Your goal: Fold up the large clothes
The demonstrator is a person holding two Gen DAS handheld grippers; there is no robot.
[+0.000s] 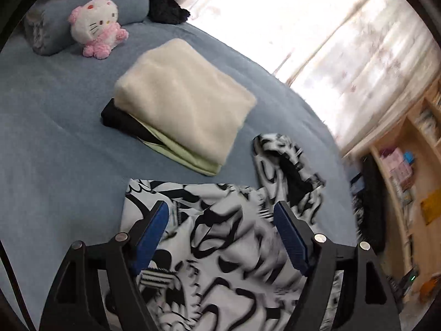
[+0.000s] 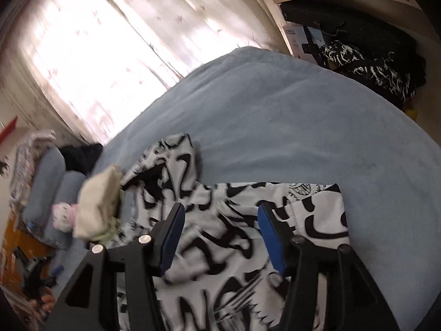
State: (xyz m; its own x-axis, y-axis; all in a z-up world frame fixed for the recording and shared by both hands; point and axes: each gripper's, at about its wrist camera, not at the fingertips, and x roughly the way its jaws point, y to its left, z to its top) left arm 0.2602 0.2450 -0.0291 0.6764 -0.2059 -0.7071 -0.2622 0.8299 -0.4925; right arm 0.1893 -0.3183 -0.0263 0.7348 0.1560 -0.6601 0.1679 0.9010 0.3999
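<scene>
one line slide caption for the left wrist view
Open left gripper over a black-and-white printed garment on a blue bedsheet, folded cream blanket beyond.

Right tongs [image 2: 220, 237] open over black-and-white garment [image 2: 226, 248] on blue bed [image 2: 275, 127].

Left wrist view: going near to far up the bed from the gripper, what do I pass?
Left gripper → black-and-white printed garment → folded cream stack → pink-and-white plush cat → blue bolster pillow.
</scene>
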